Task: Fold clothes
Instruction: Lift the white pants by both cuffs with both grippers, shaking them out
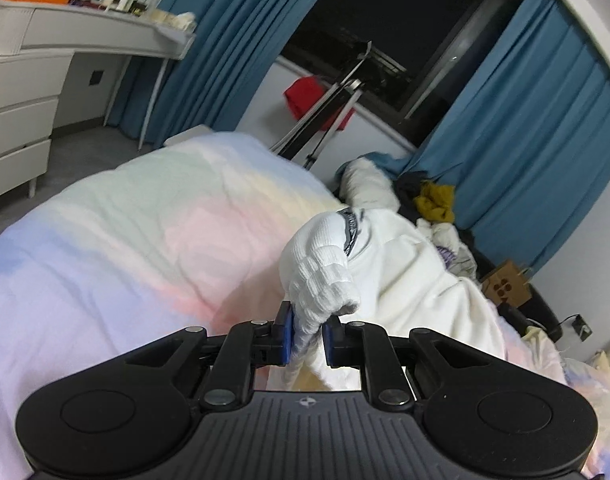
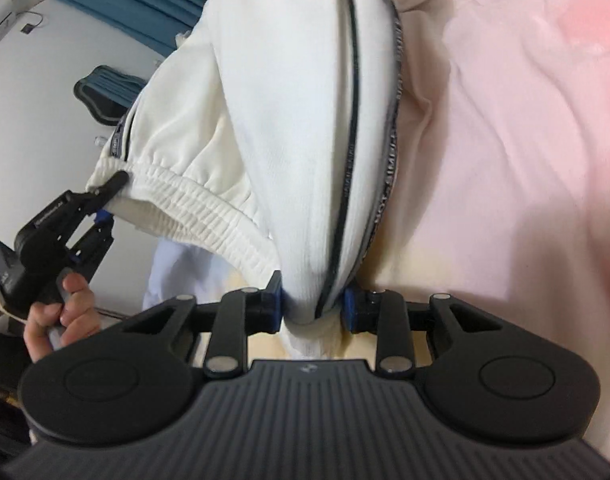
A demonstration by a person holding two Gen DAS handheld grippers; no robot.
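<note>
Trousers (image 2: 289,120), white w/ dark side stripe, hang stretched btwn our two tools above the bed (image 1: 145,232); left hand-held gripper (image 1: 308,336) is pinched narrow on the ribbed waistband (image 1: 325,276); right hand-held gripper (image 2: 313,300) is clamped on a bunched fold of cloth by the stripe, its jaws set a bit wider round the thicker wad; in right view we see a hand (image 2: 57,312) gripping the left tool; clothes pile (image 1: 433,204) lies by the curtain (image 1: 537,128).

Black left gripper (image 1: 307,338) and right gripper (image 2: 313,304), blue-padded jaws, ribbed grey bodies, silver rivets.
</note>
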